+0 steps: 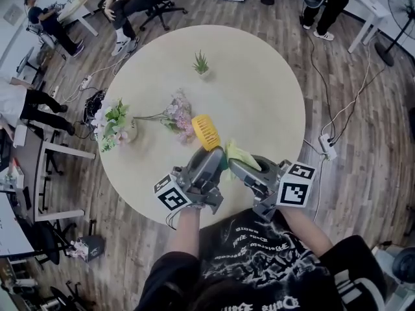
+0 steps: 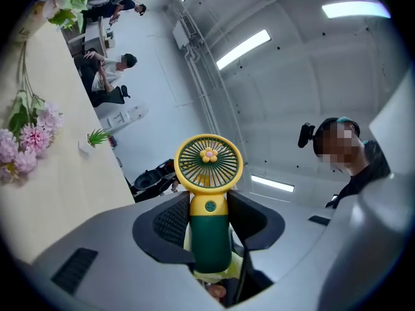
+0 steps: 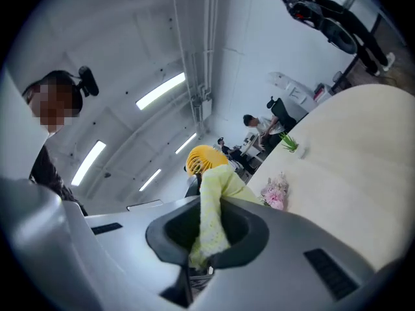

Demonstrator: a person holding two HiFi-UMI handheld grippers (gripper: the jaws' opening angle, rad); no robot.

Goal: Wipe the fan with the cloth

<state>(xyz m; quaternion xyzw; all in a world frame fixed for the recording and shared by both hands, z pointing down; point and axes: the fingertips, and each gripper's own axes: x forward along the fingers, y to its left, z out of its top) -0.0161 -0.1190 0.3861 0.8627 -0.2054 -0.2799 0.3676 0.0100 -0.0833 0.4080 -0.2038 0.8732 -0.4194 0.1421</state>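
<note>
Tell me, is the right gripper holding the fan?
No, the right gripper is shut on the yellow cloth, while the handheld fan is clamped by its green handle in the left gripper.

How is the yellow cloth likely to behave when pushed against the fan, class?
Probably floppy: the cloth bends and folds beyond the right gripper rather than standing stiff. Likely light, since a narrow pinch holds it. Its knitted-looking surface should grip, not slide, on the fan.

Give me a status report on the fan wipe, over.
Left gripper shut on fan handle. Right gripper shut on cloth, close by fan head. Flowers on table, not in the way.
</note>
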